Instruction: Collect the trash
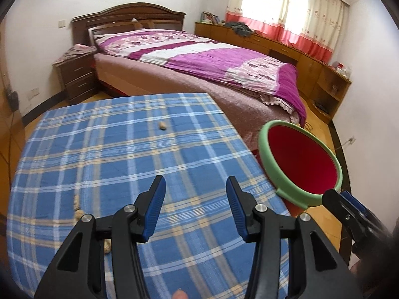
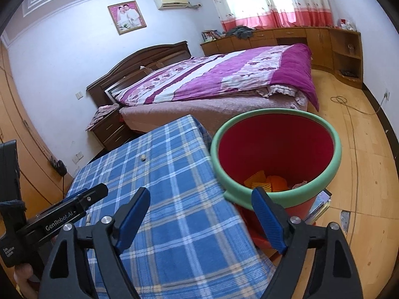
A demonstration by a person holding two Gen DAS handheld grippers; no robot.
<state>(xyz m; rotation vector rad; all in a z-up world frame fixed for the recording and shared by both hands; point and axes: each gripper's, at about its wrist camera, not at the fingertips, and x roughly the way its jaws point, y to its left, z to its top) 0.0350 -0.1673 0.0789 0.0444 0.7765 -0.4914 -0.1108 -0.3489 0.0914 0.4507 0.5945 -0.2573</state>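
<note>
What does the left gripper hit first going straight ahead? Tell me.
Most likely the blue plaid cloth on the table: the left gripper stands open and empty, angled down at it. The peanut shell lies farther along, roughly in line; depth is uncertain.

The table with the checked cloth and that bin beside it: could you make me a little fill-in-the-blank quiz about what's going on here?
1. The bin has a red inside and a ____ rim.
2. The cloth on the table is checked mostly in ____.
3. Both the left gripper and the right gripper hold ____.
4. Peanut shells lie on the ____.

Missing words: green; blue; nothing; table
</note>
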